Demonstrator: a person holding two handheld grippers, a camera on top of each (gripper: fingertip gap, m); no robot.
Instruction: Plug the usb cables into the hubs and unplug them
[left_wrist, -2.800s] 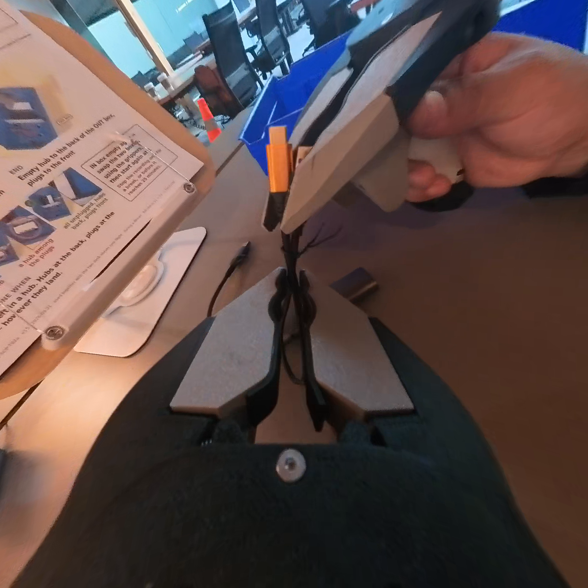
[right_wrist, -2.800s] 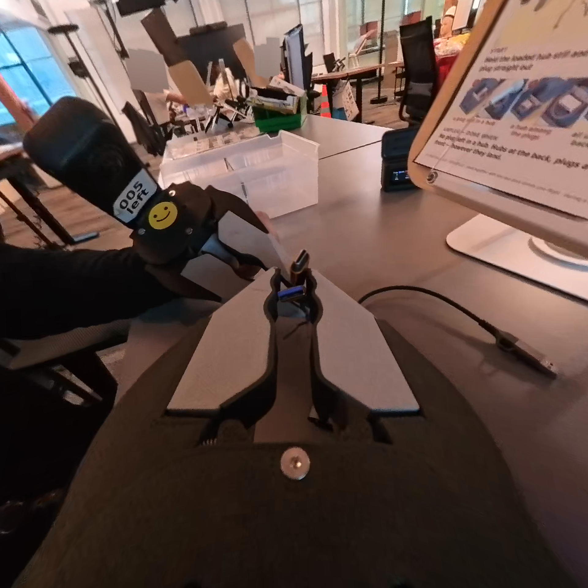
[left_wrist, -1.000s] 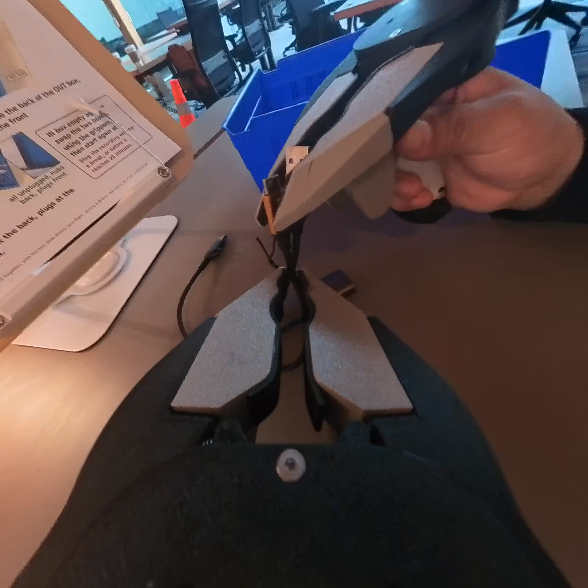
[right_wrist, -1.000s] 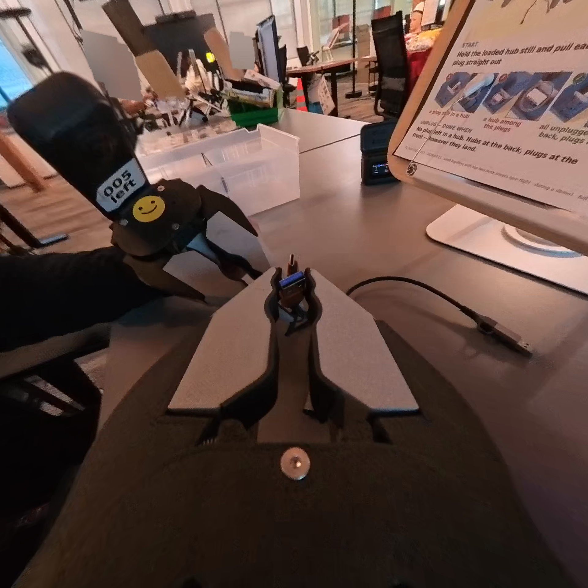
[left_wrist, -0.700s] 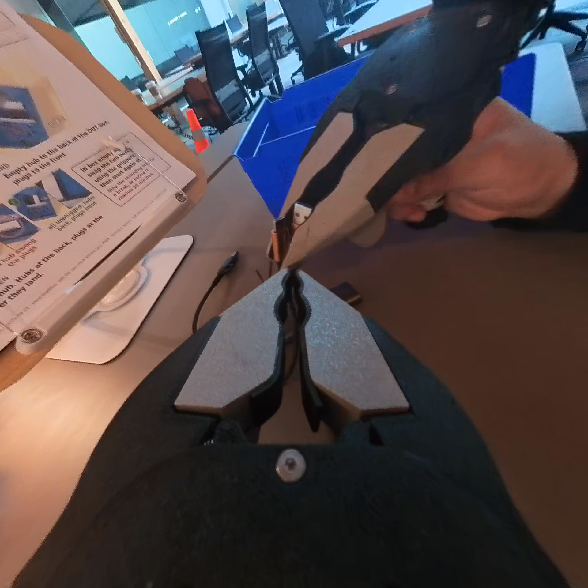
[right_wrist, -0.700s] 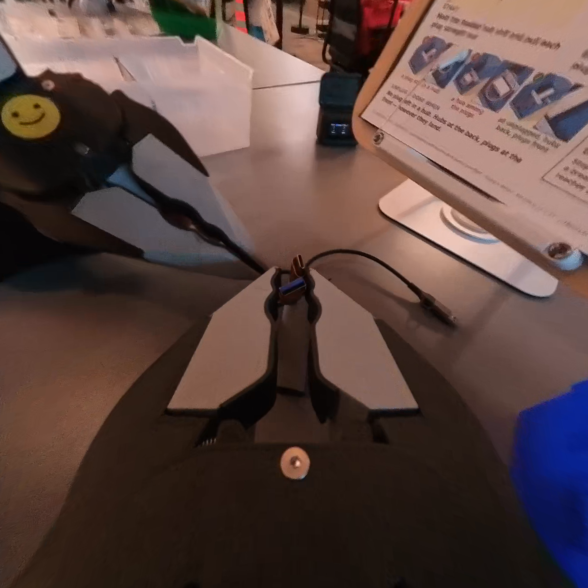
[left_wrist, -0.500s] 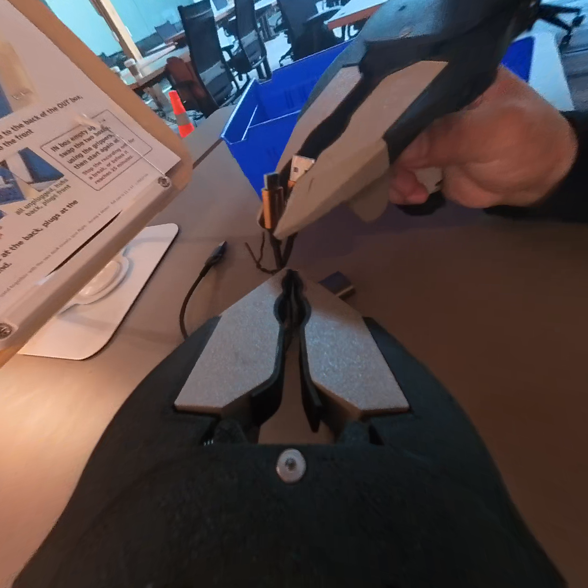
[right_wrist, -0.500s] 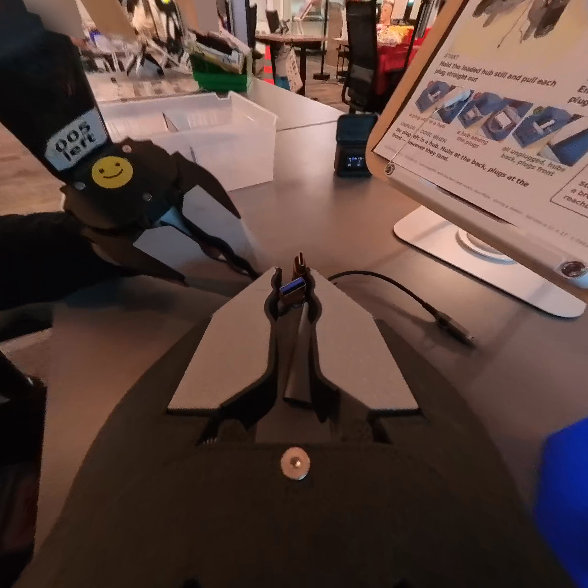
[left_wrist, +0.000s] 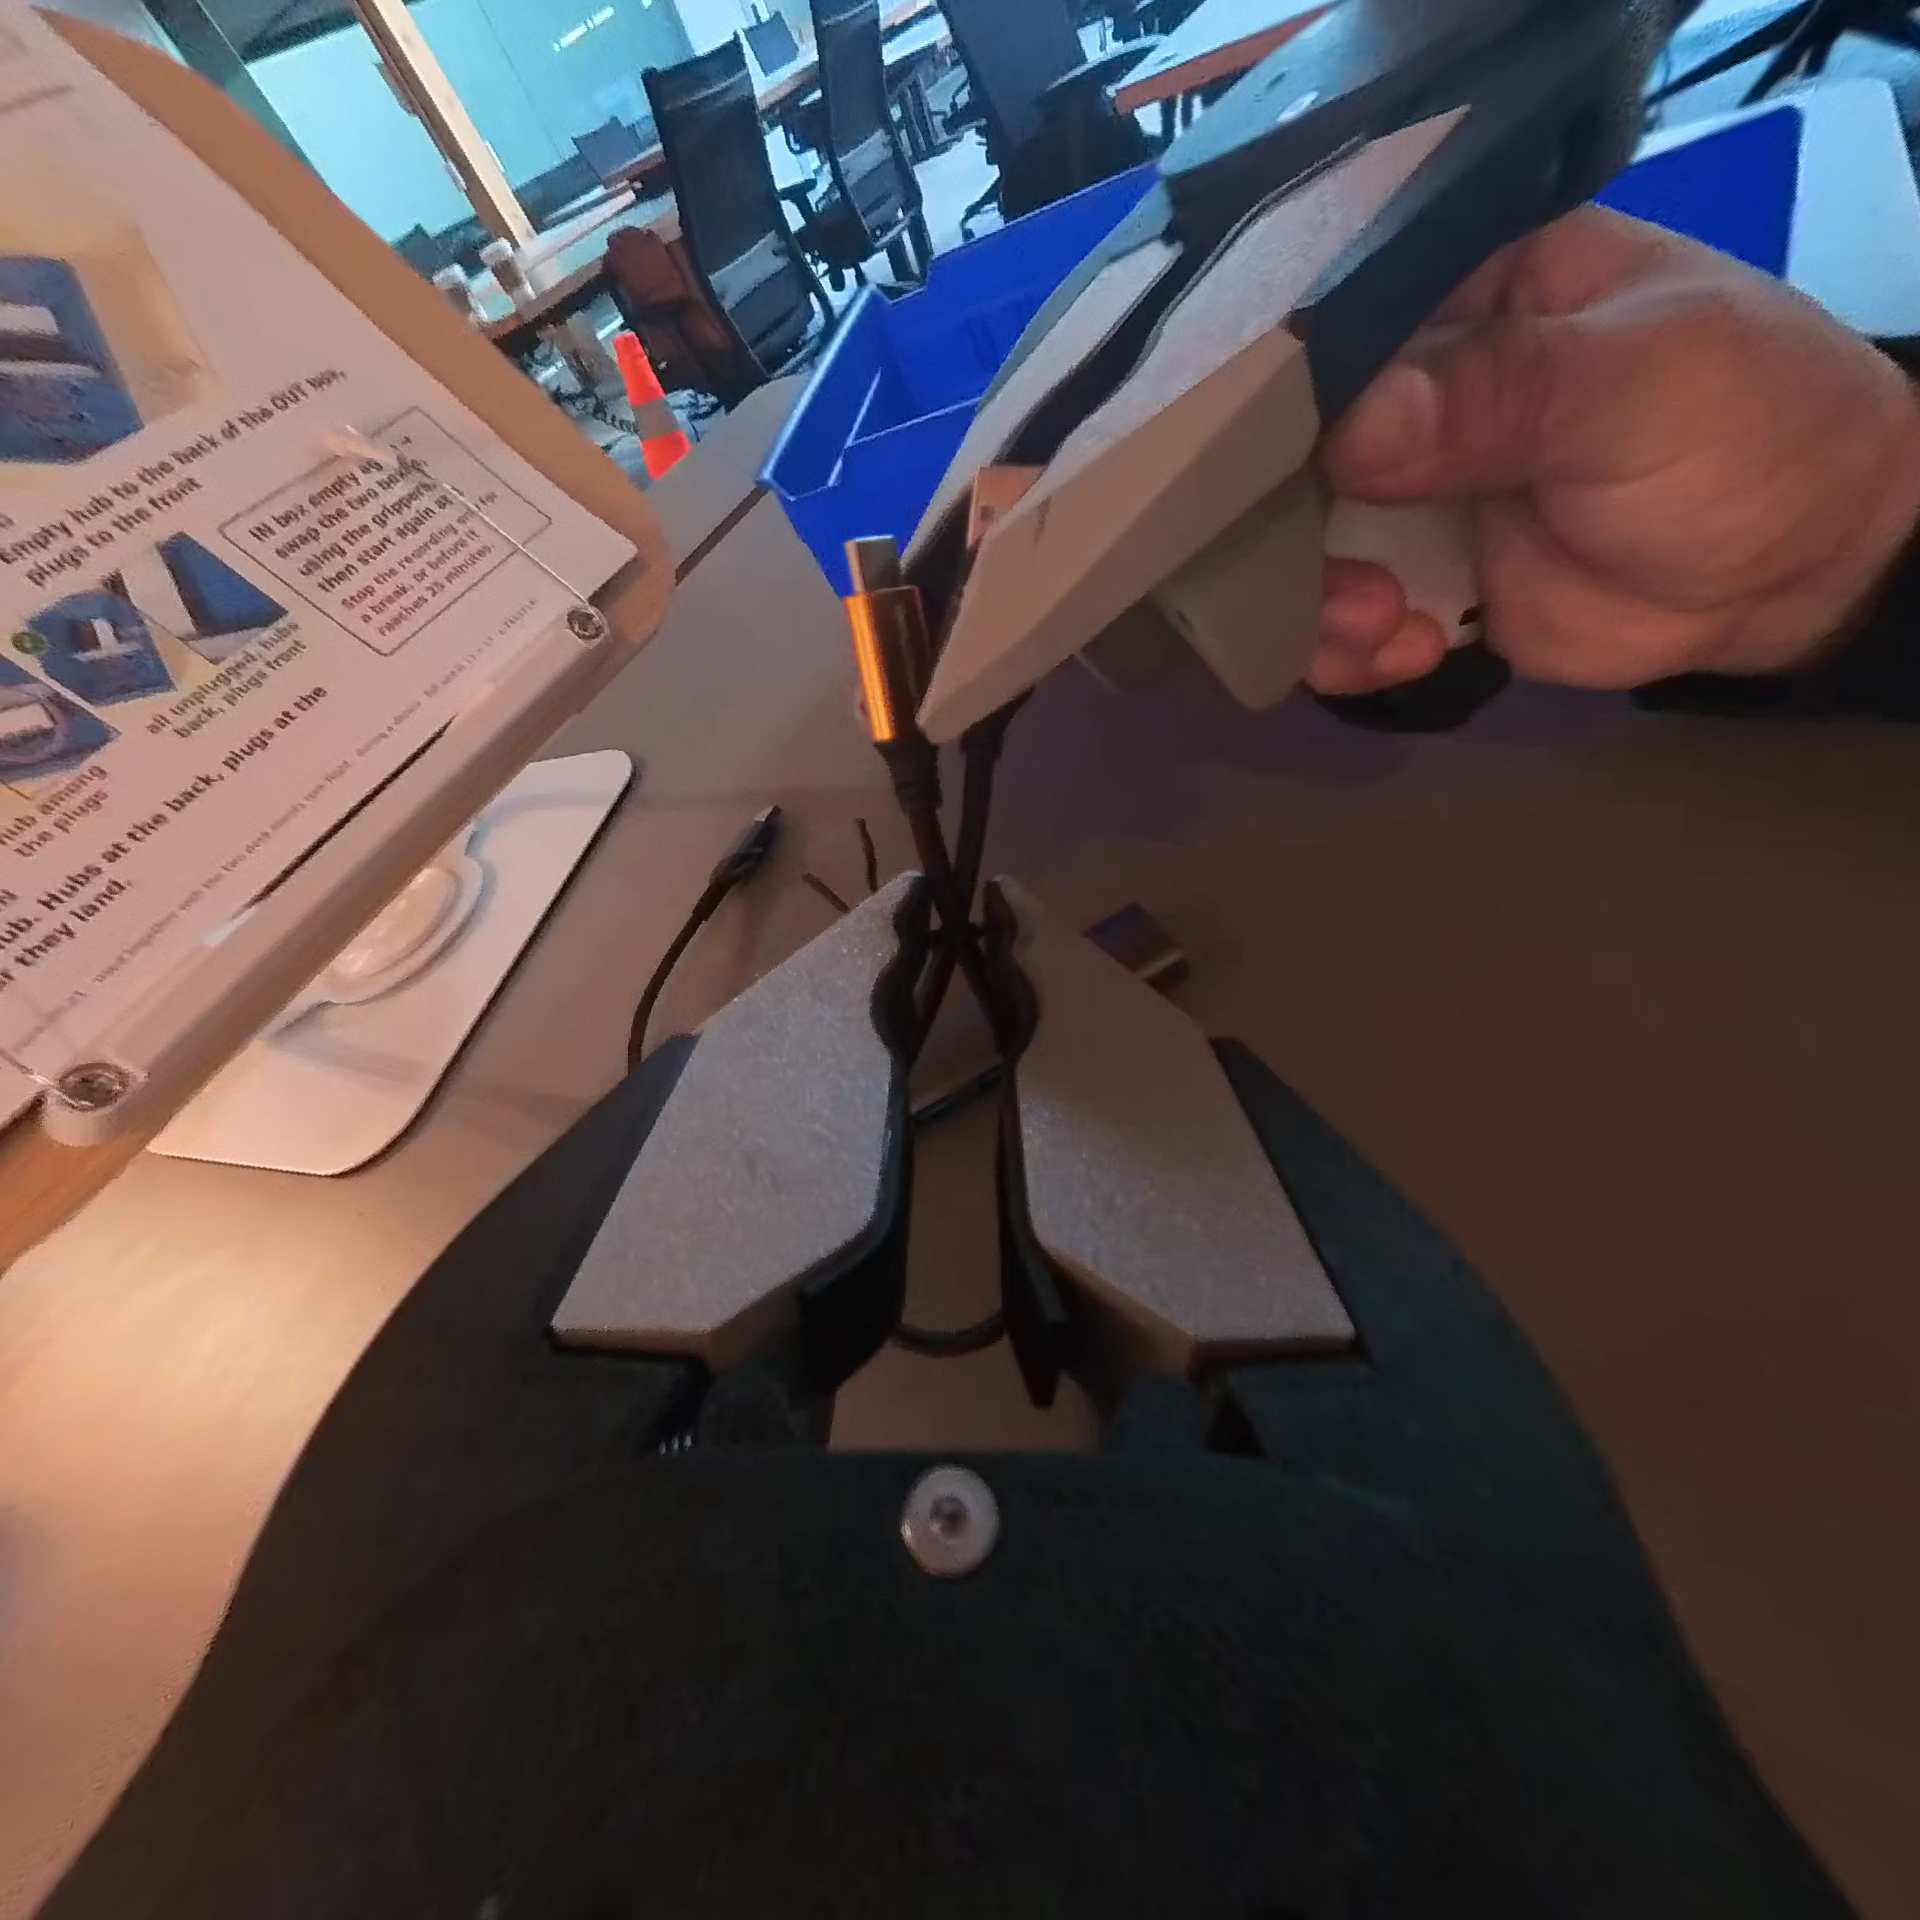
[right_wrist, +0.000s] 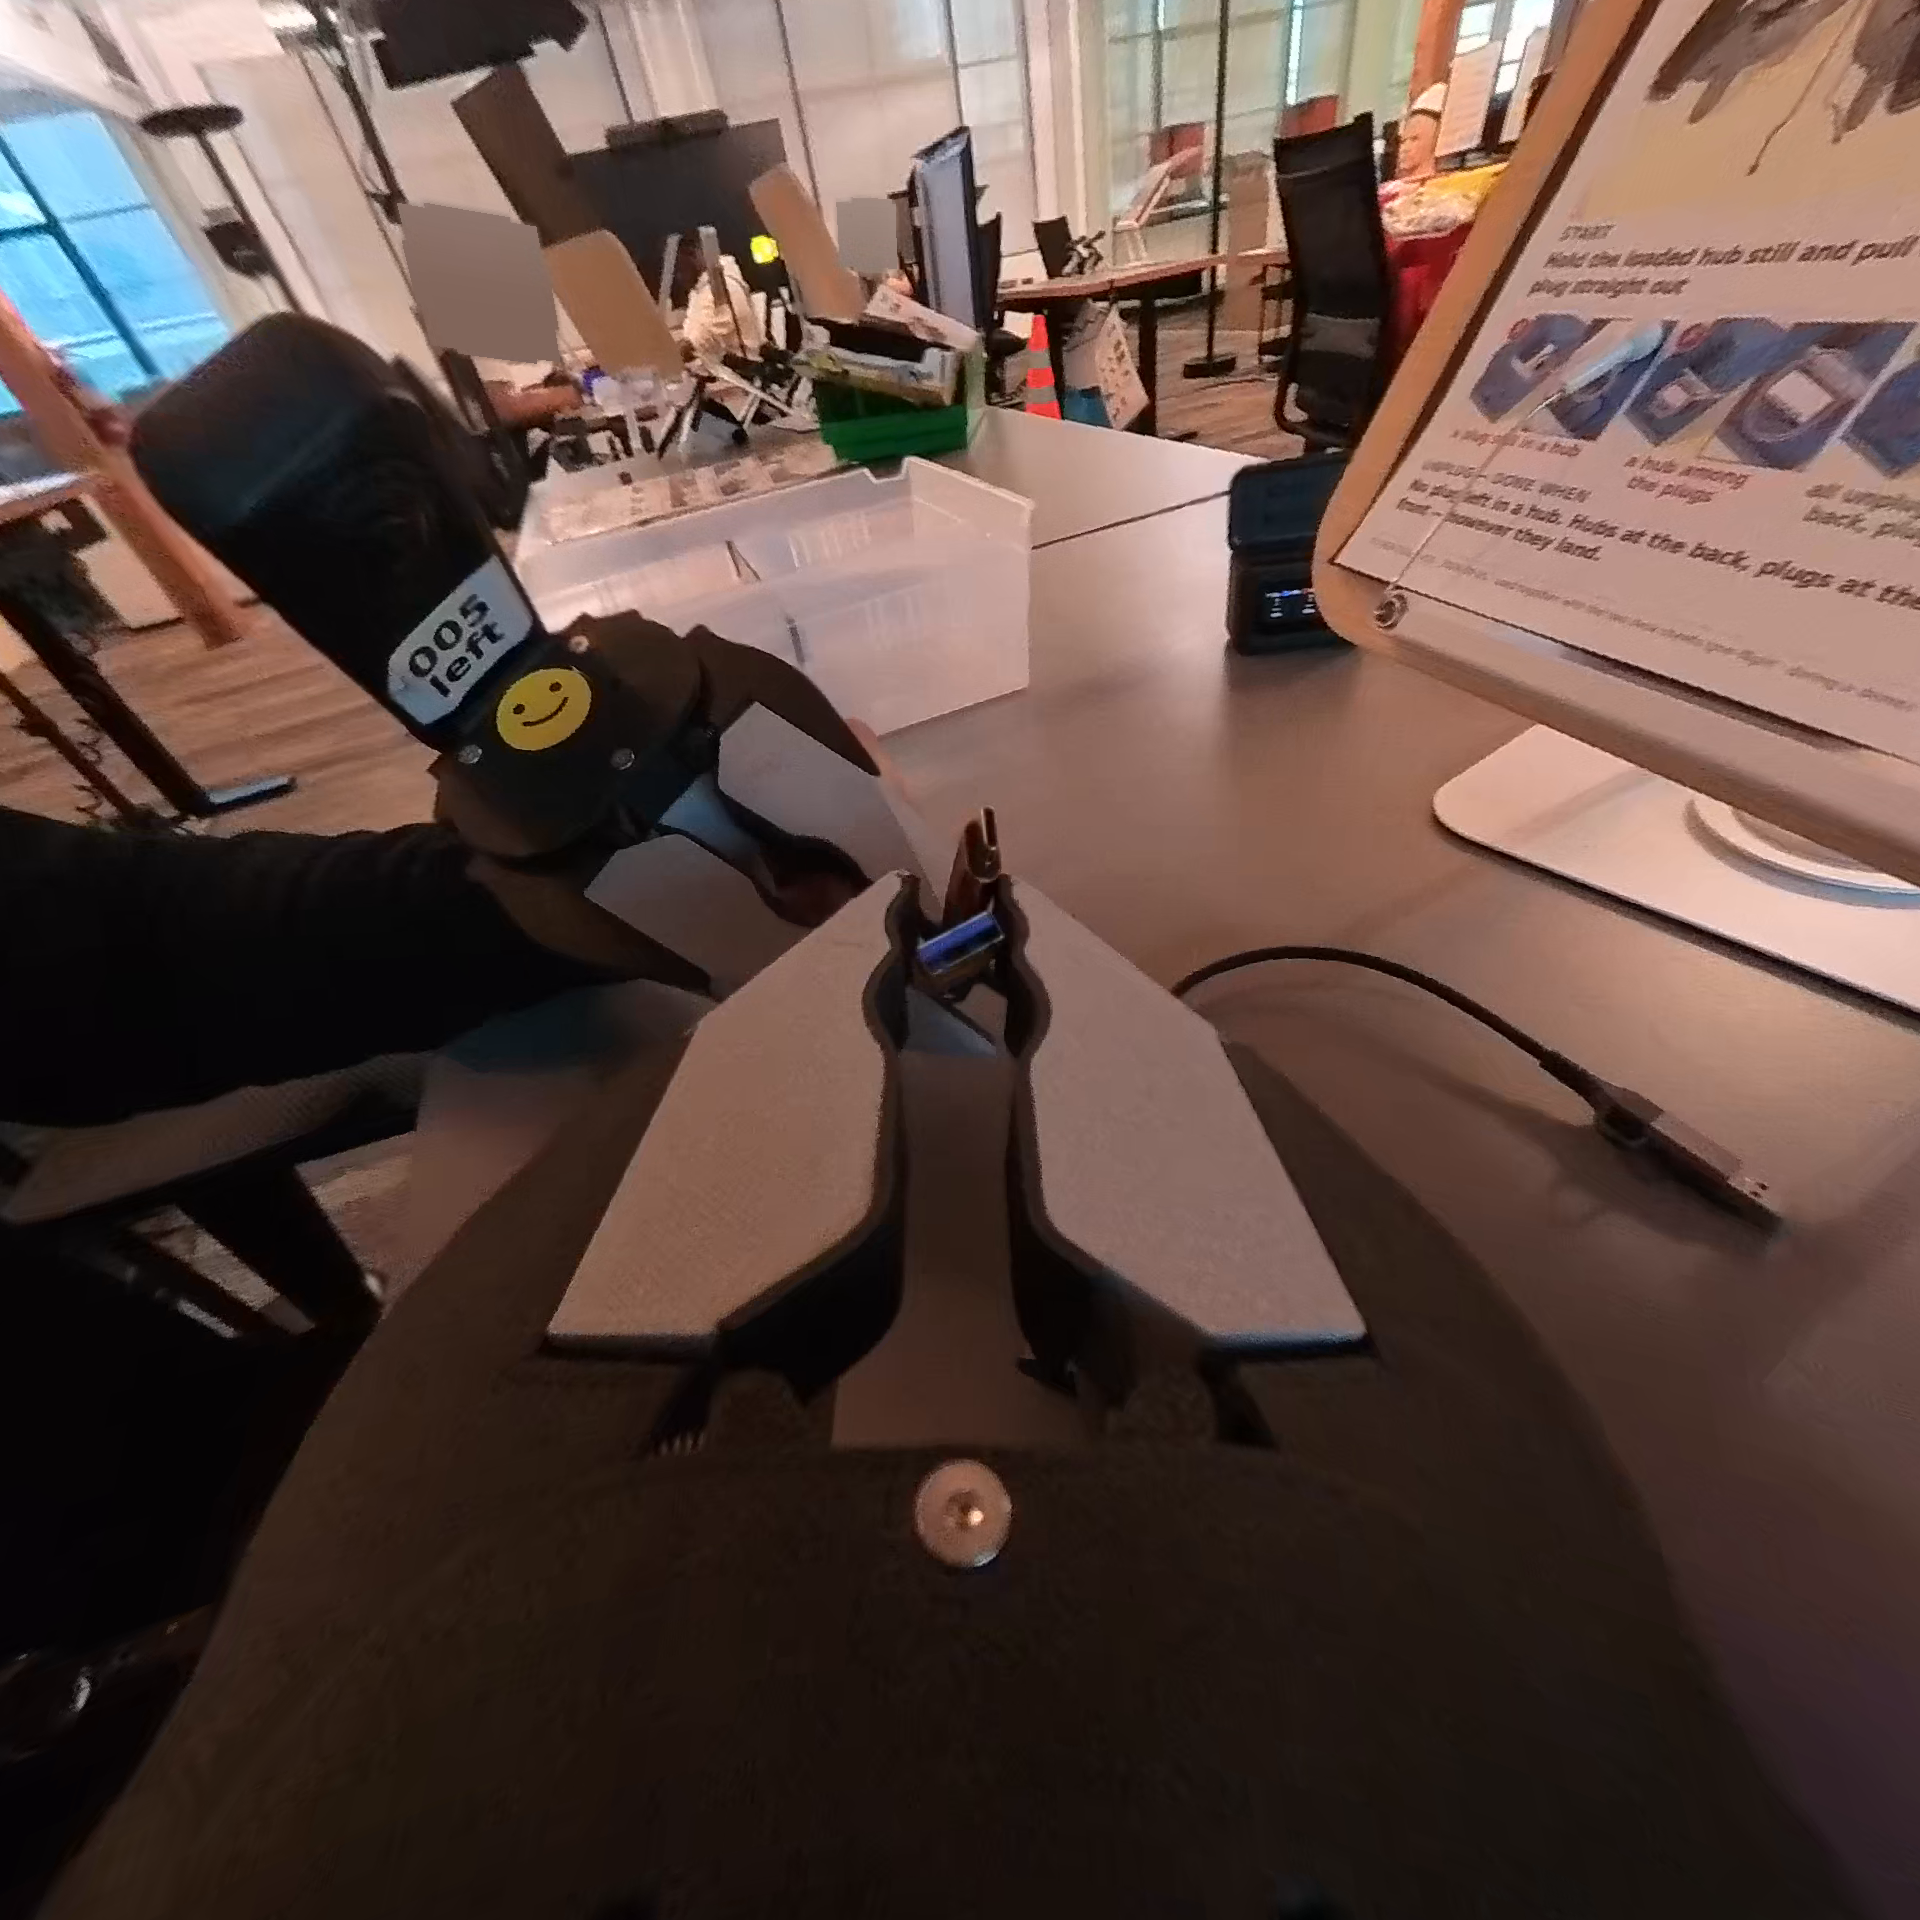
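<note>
My left gripper (left_wrist: 956, 906) is shut on two thin black cables (left_wrist: 940, 831) that cross between its tips. The cables rise to my right gripper (left_wrist: 940, 623), held by a hand just above and ahead. The right gripper is shut on a USB plug with a blue insert (right_wrist: 958, 951), whose silver end also shows in the left wrist view (left_wrist: 987, 499). A copper-coloured plug (left_wrist: 885, 649) stands upright beside the right fingers, outside them; its tip shows in the right wrist view (right_wrist: 982, 847). The left gripper (right_wrist: 831, 862) sits close at the left of the right wrist view.
An instruction board on a white stand (left_wrist: 312, 499) (right_wrist: 1662, 436) stands close by. A loose black cable with a plug (left_wrist: 743, 847) (right_wrist: 1683, 1153) and a small dark block (left_wrist: 1138, 935) lie on the grey table. A blue bin (left_wrist: 914, 343), a clear bin (right_wrist: 831, 582) and a small black device (right_wrist: 1283, 571) stand farther back. My left and right fingertips are right by each other.
The right gripper has risen a little, so more cable and the copper plug now show. My left fingers have parted slightly around the cables. The right wrist view has tilted back up.
</note>
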